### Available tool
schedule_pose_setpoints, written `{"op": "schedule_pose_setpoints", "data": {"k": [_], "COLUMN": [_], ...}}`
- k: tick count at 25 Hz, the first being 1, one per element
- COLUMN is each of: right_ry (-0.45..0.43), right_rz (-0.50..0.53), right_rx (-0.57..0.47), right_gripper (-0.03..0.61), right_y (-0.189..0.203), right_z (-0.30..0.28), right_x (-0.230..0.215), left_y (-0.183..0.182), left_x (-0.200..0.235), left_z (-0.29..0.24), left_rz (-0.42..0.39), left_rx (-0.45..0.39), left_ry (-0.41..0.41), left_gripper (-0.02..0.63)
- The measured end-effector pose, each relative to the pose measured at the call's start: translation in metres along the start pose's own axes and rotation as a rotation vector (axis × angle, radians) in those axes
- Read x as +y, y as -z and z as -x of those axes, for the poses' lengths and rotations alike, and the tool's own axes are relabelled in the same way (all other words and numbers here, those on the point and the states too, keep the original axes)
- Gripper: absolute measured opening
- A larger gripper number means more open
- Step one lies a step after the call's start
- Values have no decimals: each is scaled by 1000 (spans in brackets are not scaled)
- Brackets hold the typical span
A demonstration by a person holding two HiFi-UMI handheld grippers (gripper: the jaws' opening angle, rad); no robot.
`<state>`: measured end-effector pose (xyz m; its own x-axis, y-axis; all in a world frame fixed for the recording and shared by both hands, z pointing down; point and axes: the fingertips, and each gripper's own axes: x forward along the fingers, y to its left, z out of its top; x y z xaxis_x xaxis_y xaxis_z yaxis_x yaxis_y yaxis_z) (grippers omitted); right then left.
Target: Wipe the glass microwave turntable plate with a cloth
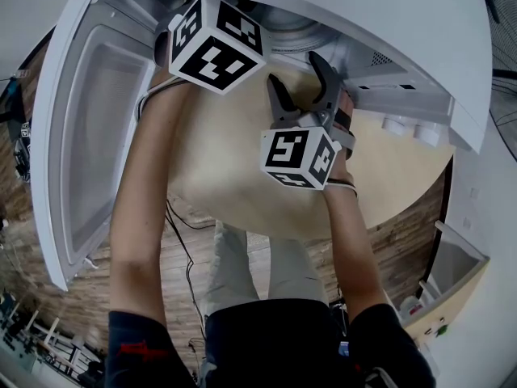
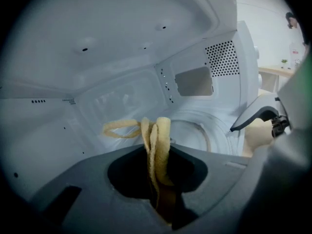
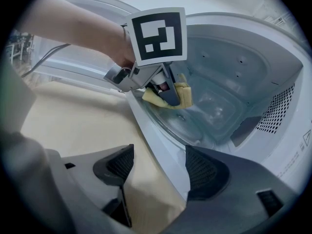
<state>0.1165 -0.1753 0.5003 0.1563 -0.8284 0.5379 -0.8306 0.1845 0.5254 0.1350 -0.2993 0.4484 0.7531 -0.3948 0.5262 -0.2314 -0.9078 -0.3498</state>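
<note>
Left gripper (image 2: 158, 161) pinches yellow cloth (image 2: 161, 129) inside microwave (image 2: 112, 48)

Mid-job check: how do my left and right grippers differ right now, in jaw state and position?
The left gripper is shut on the yellow cloth; the right gripper is open with nothing between its jaws. The left gripper reaches inside the microwave, by the glass turntable plate; the right gripper sits outside, at the front opening. Both point into the cavity.
</note>
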Motion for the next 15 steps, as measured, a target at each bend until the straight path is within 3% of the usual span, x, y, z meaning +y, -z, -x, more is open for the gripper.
{"op": "schedule_pose_setpoints", "data": {"k": [15], "right_ry": [1], "right_rz": [-1], "right_rx": [1], "right_gripper": [291], "right_y": [0], "right_z": [0], "right_x": [0], "left_y": [-31], "left_x": [-51], "left_z": [-10], "left_rz": [-124], "left_rx": [-87], "left_ry": [150], "left_gripper": [84]}}
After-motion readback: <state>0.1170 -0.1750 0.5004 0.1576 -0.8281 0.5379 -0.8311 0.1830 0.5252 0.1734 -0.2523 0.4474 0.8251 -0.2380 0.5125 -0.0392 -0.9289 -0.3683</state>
